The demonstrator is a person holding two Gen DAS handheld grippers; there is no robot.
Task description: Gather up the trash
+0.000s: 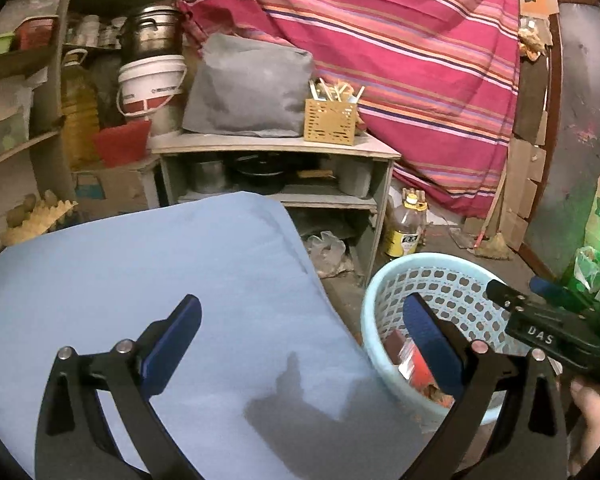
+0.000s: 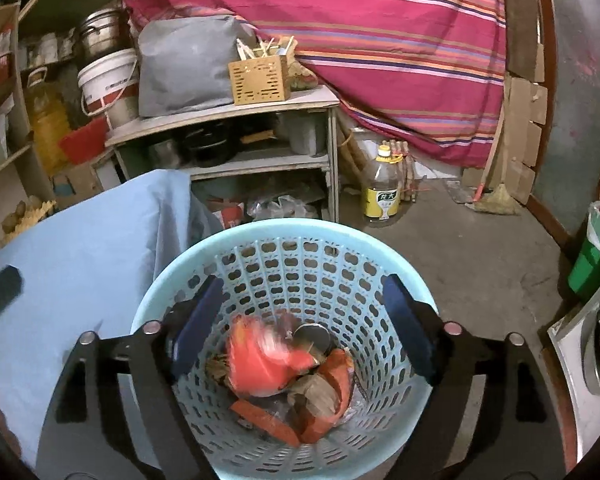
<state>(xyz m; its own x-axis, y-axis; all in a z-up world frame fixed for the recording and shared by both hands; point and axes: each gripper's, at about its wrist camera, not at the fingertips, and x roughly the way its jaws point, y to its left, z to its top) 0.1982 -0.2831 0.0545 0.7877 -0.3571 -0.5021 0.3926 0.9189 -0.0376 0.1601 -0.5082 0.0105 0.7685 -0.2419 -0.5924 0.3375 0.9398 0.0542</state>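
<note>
A light blue perforated basket stands on the floor beside a table covered in pale blue cloth. In the basket lie red and orange wrappers, a round metal can and brown scraps. My right gripper hangs open over the basket mouth. A blurred red wrapper is loose below its fingers, touching neither pad. My left gripper is open wide over the blue cloth with nothing between its fingers. In the left wrist view the basket is at the right, with the right gripper above it.
A grey shelf unit with pots stands behind the table and carries a grey bag and a tan cutlery box. An oil bottle, a broom and a green lined bin are on the concrete floor. A striped cloth hangs behind.
</note>
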